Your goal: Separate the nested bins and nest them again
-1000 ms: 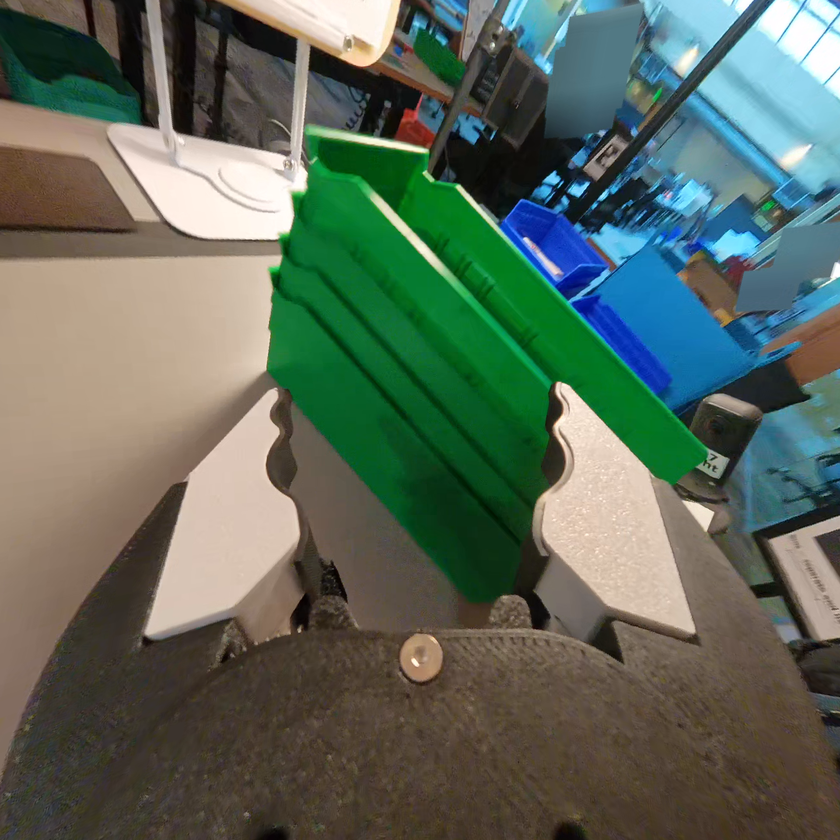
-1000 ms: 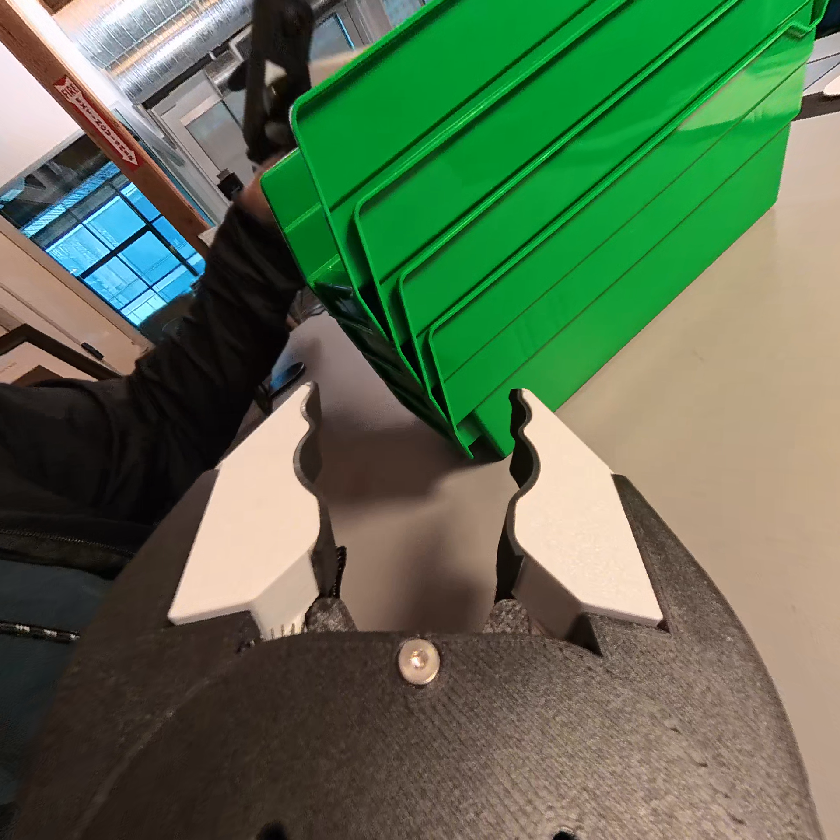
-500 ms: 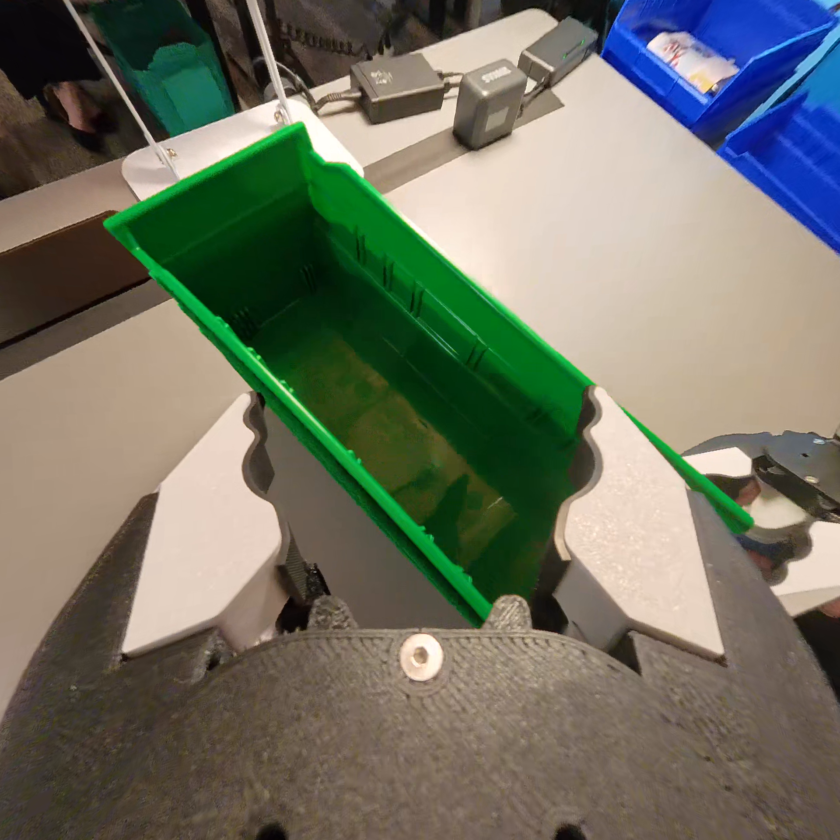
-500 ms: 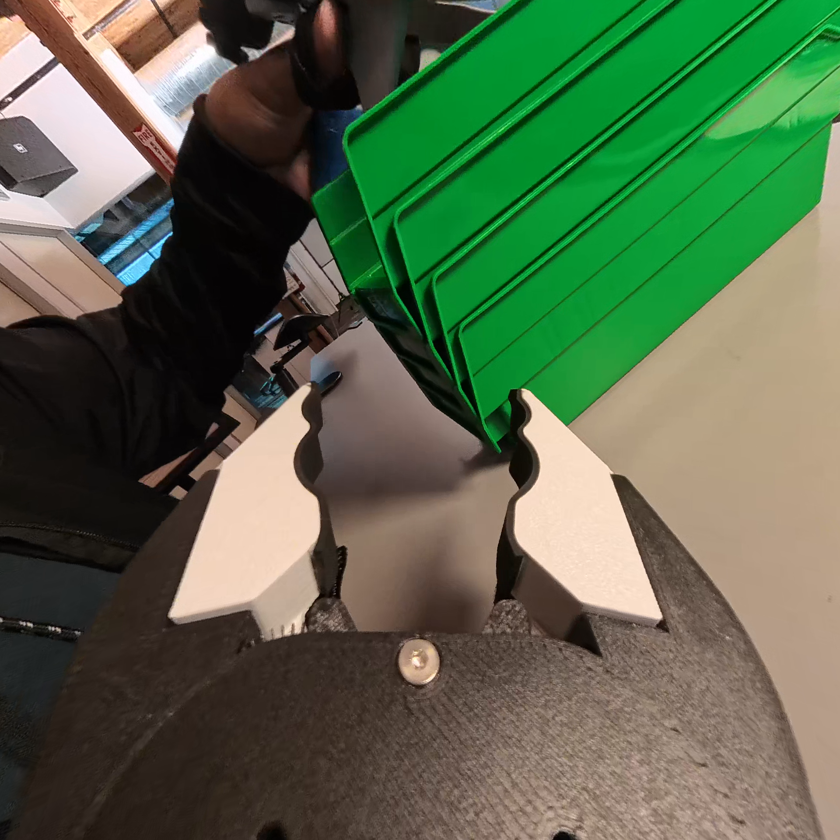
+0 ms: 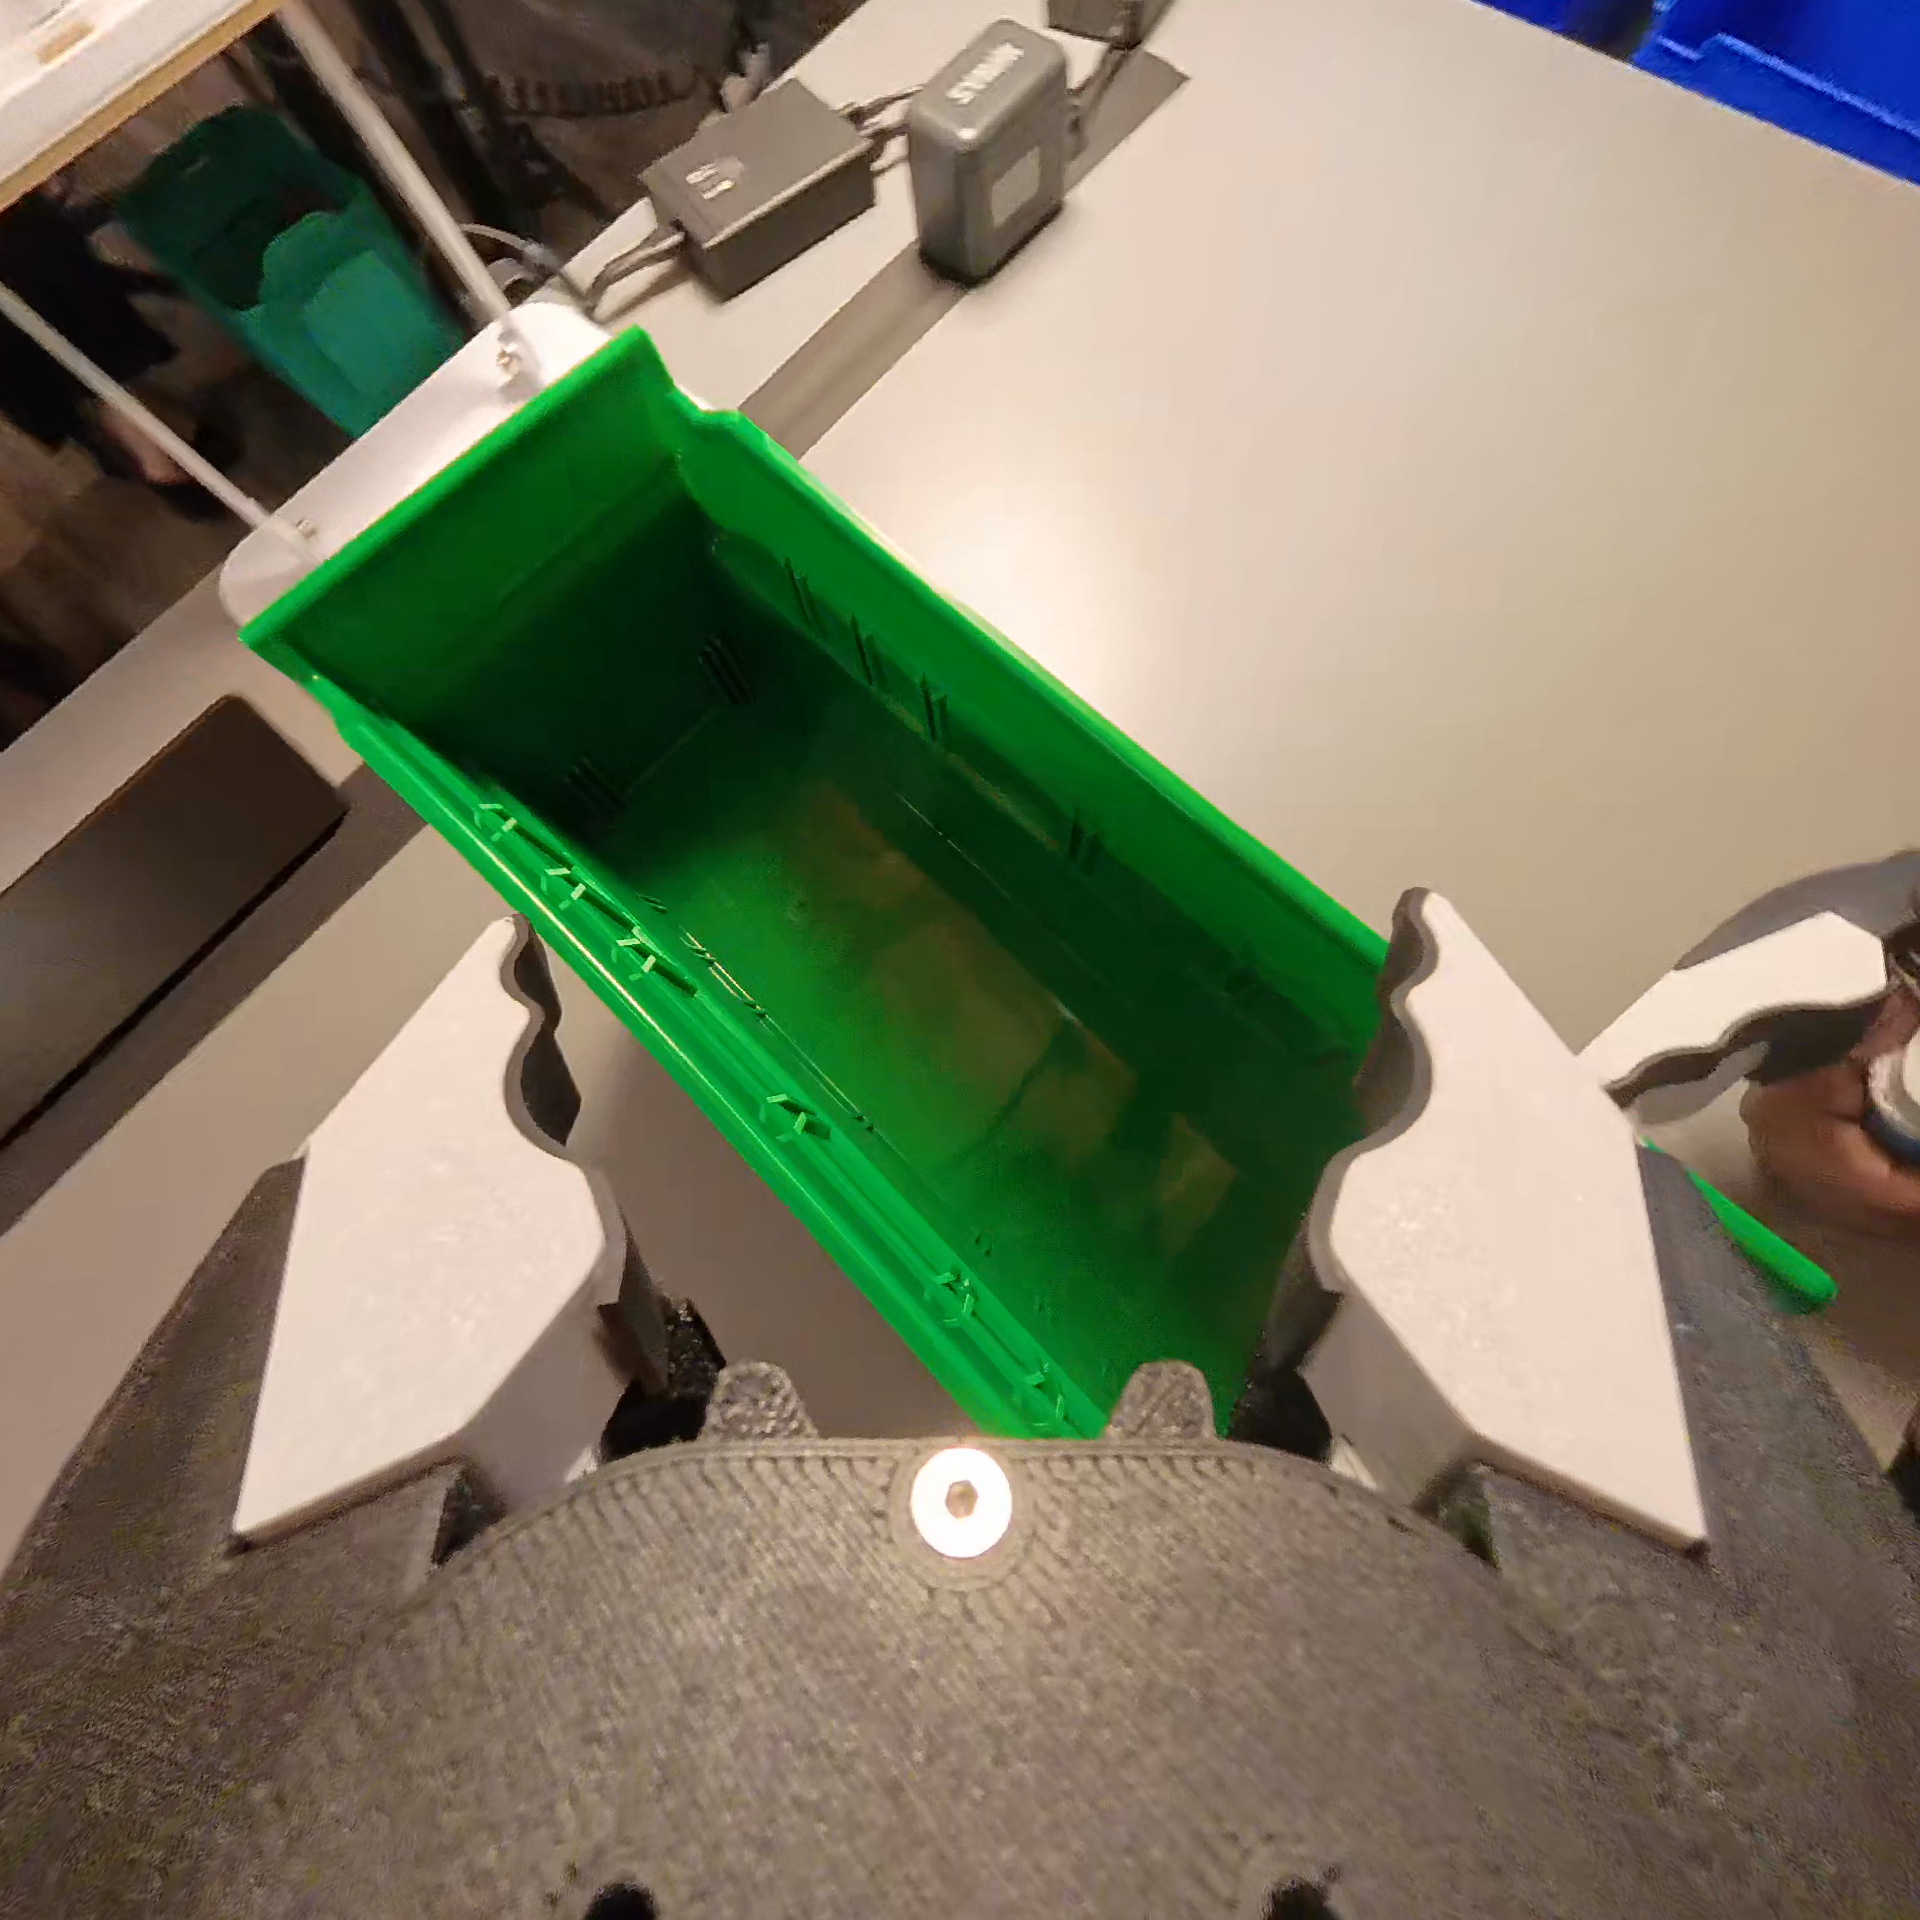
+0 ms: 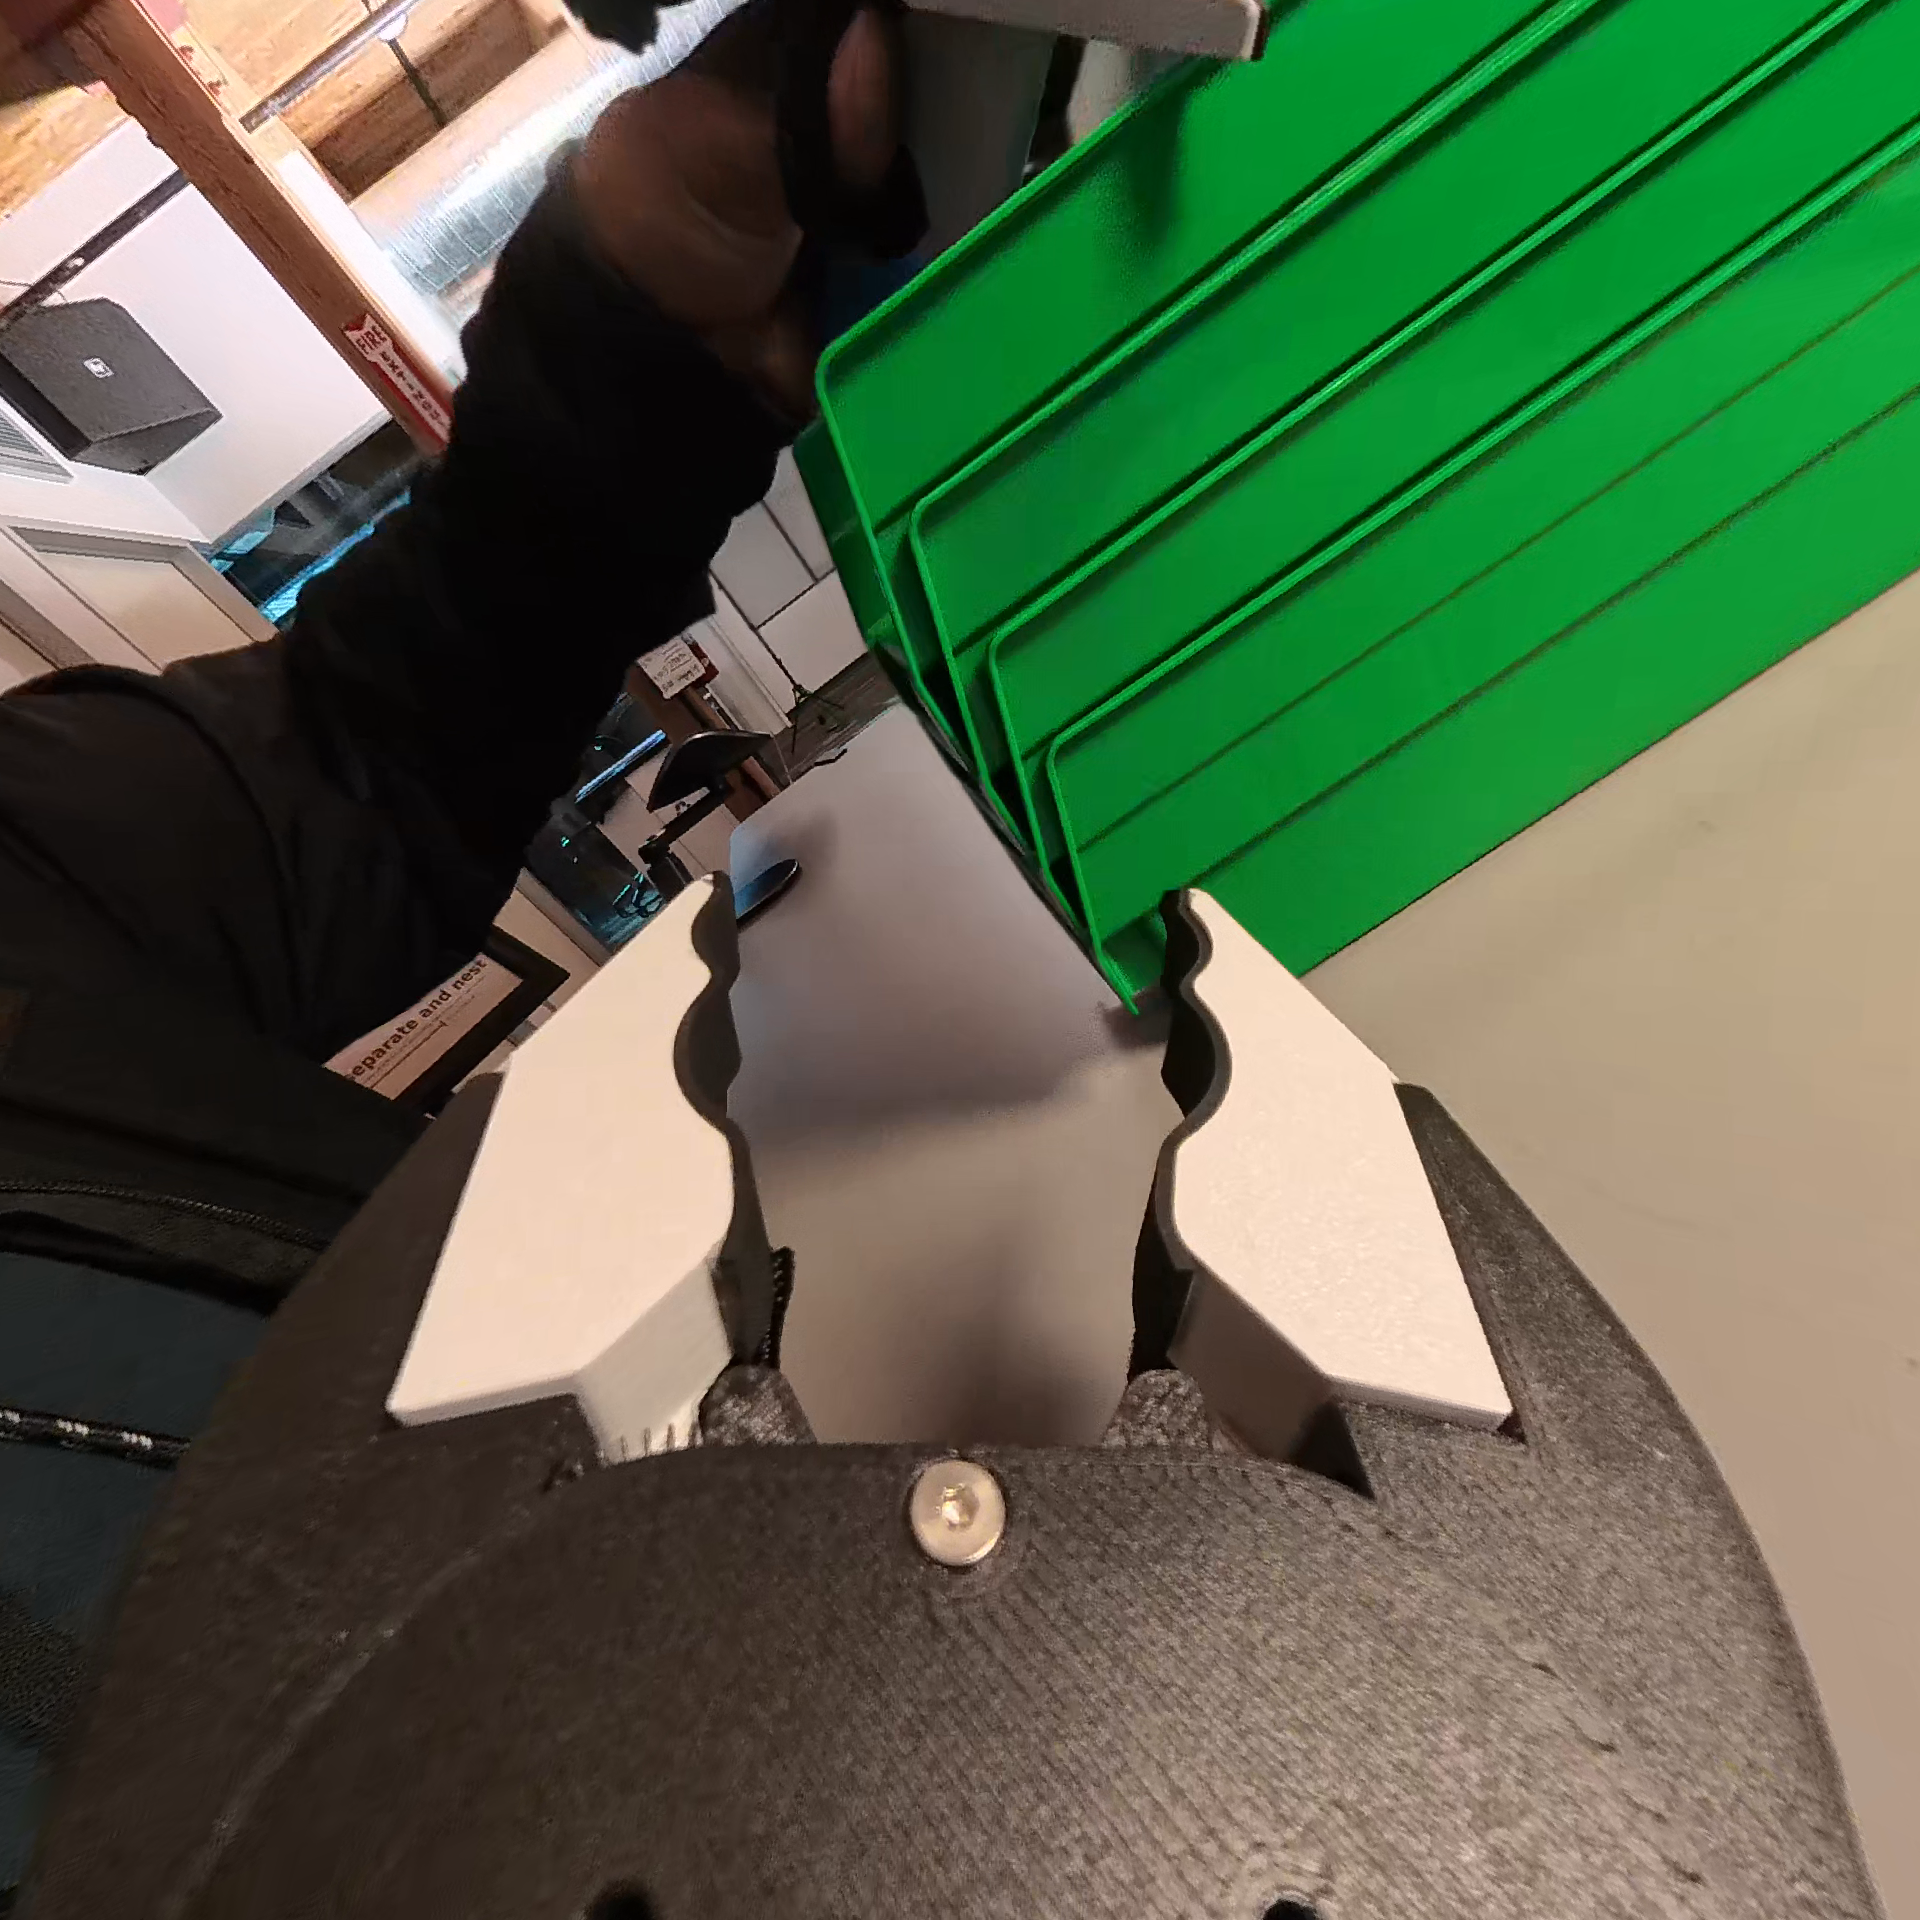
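While a second ago it looked across the nested green bins (image 5: 831, 935), the left gripper (image 5: 956, 987) now gapes wide over their mouth, unclamped; right gripper (image 6: 951, 956) waits open at their corner; separation hasn't begun

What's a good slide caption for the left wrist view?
Open left hand-held gripper straddles the nested green bins on a grey table.
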